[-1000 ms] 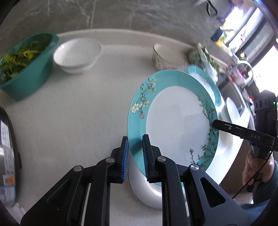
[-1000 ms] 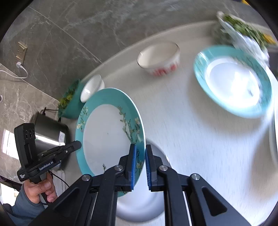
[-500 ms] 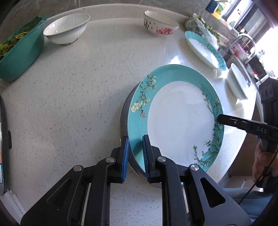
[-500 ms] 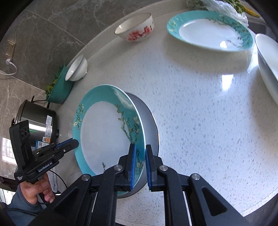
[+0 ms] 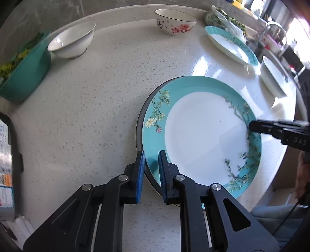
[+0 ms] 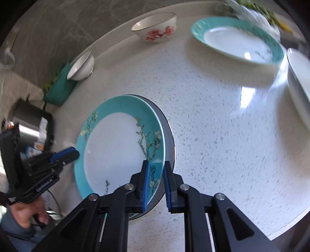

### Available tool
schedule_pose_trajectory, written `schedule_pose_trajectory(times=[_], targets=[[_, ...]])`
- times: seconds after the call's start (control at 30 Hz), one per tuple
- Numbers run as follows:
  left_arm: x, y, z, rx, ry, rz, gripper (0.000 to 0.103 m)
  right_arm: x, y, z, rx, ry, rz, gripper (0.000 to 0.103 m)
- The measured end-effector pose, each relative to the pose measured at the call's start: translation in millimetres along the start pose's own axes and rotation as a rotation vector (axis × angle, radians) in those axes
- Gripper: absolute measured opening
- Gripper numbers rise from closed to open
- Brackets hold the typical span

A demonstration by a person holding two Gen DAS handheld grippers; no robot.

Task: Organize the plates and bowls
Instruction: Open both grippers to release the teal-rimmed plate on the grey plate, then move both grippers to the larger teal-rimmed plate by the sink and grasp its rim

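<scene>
Left gripper (image 5: 151,170): jaws clamped on the near rim of the teal floral plate (image 5: 201,135). Right gripper (image 6: 156,183): jaws opening, the plate's opposite rim between them. Plate position: resting on a grey plate (image 6: 169,139) on the white speckled counter (image 5: 96,106). Farther back: white bowl (image 5: 72,41), flowered bowl (image 5: 175,22), second teal plate (image 5: 231,44).

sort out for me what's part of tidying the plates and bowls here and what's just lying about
Job: teal plate, grey plate under it, second teal plate, floral bowl, white bowl.
Lying about: teal tub of greens, bagged greens.
</scene>
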State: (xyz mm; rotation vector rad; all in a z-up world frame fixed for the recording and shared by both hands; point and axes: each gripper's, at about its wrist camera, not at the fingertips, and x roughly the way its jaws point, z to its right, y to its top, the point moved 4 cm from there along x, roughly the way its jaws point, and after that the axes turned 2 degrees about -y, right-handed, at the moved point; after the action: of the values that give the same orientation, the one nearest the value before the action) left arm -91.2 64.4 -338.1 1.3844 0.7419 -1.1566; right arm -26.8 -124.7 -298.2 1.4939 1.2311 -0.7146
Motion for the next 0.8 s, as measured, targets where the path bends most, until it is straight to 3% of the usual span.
schedule_pose_trajectory(times=[0.13, 0.33, 0.37, 0.4, 0.43, 0.47, 0.57, 0.67, 0.8], targets=[[1, -1, 4, 0.035, 0.032, 0.015, 0.013, 1, -2, -11, -0.086, -0.077, 0.012, 0.024], [-11, -1, -5, 0.001, -0.001, 0.062, 0.015, 2, -10, -22, -0.147, -0.148, 0.034, 0.039], [-16, 2, -8, -0.007, -0.008, 0.081, 0.024, 2, -10, -22, -0.143, -0.147, 0.036, 0.041], [-21, 3, -11, -0.014, -0.015, 0.093, 0.052, 2, -11, -21, -0.137, -0.144, 0.035, 0.042], [-27, 7, -13, -0.026, -0.029, 0.116, 0.072, 0, -11, -19, -0.121, -0.142, 0.032, 0.045], [-33, 10, -15, -0.035, -0.043, 0.138, 0.102, -3, -11, -16, -0.105, -0.134, 0.034, 0.048], [-50, 28, -14, -0.022, -0.069, 0.189, 0.103, -27, -8, -6, -0.051, -0.090, 0.070, 0.068], [-65, 55, -9, -0.044, -0.111, 0.218, 0.103, -66, 10, 20, 0.030, 0.040, 0.133, 0.086], [-86, 95, 10, -0.071, -0.164, 0.278, 0.103, -124, 56, 77, 0.058, 0.202, 0.204, 0.086]])
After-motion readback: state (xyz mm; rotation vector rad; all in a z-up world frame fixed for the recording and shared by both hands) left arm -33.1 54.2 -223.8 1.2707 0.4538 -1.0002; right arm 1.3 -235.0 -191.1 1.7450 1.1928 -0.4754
